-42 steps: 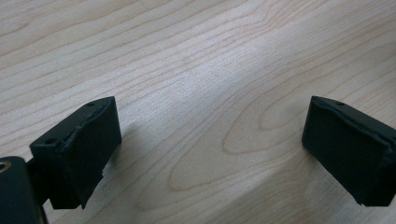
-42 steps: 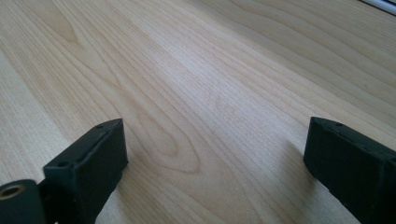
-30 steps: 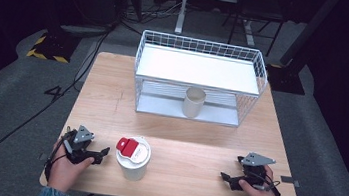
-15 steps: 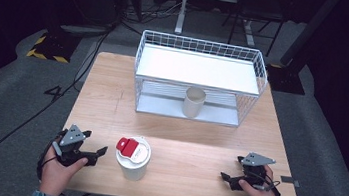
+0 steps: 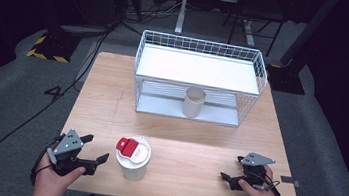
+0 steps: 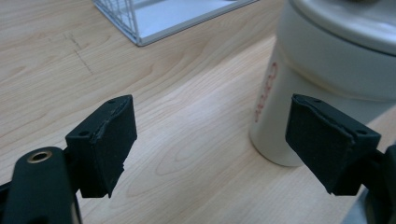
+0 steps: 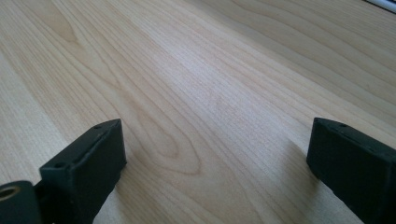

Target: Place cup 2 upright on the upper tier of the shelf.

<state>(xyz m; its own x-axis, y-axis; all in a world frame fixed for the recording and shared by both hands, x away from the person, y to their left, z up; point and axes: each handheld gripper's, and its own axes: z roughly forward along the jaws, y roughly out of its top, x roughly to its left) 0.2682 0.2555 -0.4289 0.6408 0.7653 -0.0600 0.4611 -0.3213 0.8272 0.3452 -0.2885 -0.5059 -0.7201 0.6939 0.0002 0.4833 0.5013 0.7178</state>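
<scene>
left gripper [image 5: 89,155] spread empty just beside the white cup [image 5: 133,159], right gripper [image 5: 232,170] also spread, empty

Matt wood table [image 5: 111,100], perhaps-plastic cup [image 5: 133,159]

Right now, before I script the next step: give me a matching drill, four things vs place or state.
1 lidded cup
2 plain cup
3 rack
4 left gripper

A far side of the table
B open, nothing between the jaws
C near edge, red tab on top
D at the rack's lower shelf

Pairs: 1-C, 2-D, 3-A, 4-B
</scene>
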